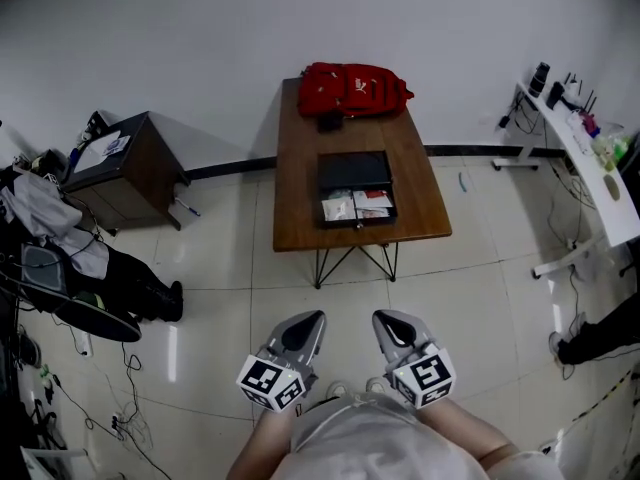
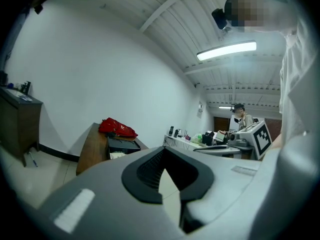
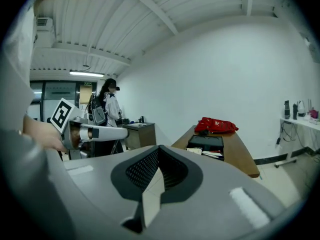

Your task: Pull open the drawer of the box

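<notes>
A black box point(image 1: 354, 171) sits on the brown wooden table point(image 1: 300, 188), with its drawer point(image 1: 357, 207) slid out toward me and papers and cards showing inside. Behind the box lies a red bag point(image 1: 352, 90). Both grippers hang close to my body, well short of the table and over the tiled floor. My left gripper point(image 1: 313, 317) is shut and holds nothing, and so is my right gripper point(image 1: 383, 317). The left gripper view has the box point(image 2: 121, 145) far beyond the closed tips point(image 2: 165, 151). The right gripper view shows the drawer point(image 3: 210, 154) far ahead of its tips point(image 3: 159, 149).
A dark cabinet point(image 1: 125, 168) stands at the left wall, with bags and cables point(image 1: 60, 268) on the floor near it. A white desk point(image 1: 590, 168) with small items runs along the right. Another person point(image 3: 109, 106) stands in the room behind.
</notes>
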`<state>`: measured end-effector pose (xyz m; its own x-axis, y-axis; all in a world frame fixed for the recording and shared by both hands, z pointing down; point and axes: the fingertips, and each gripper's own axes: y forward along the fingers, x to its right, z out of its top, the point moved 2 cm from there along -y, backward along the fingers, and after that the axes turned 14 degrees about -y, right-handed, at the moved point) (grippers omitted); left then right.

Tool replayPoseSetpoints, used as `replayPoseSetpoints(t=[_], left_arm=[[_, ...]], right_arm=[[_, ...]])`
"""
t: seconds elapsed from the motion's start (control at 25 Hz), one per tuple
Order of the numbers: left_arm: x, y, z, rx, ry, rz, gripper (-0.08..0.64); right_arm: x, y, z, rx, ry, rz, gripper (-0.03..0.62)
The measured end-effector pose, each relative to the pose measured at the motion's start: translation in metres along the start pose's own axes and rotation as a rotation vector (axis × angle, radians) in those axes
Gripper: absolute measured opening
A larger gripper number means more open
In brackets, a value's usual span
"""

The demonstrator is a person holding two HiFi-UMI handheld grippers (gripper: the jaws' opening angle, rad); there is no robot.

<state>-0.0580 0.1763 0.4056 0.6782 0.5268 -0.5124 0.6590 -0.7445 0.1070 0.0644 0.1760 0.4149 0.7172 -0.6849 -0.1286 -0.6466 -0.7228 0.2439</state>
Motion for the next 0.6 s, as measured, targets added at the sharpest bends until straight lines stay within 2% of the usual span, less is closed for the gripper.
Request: replayPoseSetpoints(t=[0.28,0.6], left_arm=[[0.024,0.011,-0.005,0.020,0.009,-0.003,0.006],[0.034,0.022,0.000,0.040,0.038,-0.007,0.006]], right_arm=[[0.011,-0.016,-0.001,0.029,0.008,0.016,0.008],[0.026,-0.020,-0.001,0.034,-0.082,-0.002,0.008]])
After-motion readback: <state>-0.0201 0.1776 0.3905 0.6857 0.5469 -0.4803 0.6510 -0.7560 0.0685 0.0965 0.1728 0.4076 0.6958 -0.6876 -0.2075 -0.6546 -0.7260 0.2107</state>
